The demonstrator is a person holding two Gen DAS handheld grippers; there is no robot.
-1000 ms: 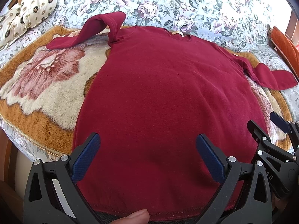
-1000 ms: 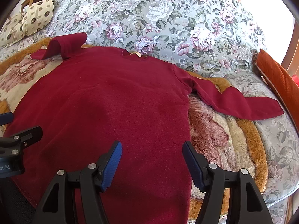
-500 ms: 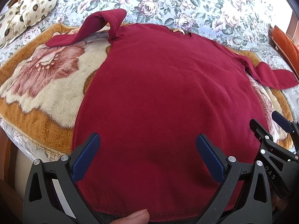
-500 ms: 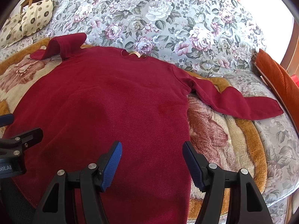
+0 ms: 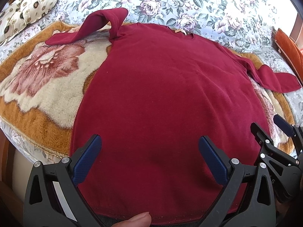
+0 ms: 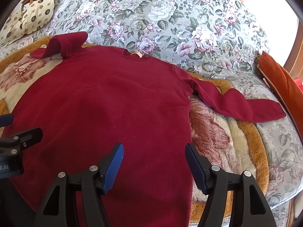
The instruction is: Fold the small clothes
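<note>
Both claws, left claw (image 5: 149,162) and right claw (image 6: 154,165), gape above the red sweater (image 5: 170,94).

Partial white lettering ".AI" on left tool (image 6: 11,162); a lone "S" on right tool (image 5: 272,181).

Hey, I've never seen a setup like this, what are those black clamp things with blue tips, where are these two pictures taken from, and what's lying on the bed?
They are two hand-held grippers, each carrying its own camera looking along its fingers. One picture comes from the left gripper, the other from the right gripper. Both are open and hold nothing. A dark red long-sleeved shirt lies spread flat on a plush flower-patterned blanket, over a floral bedspread.
</note>
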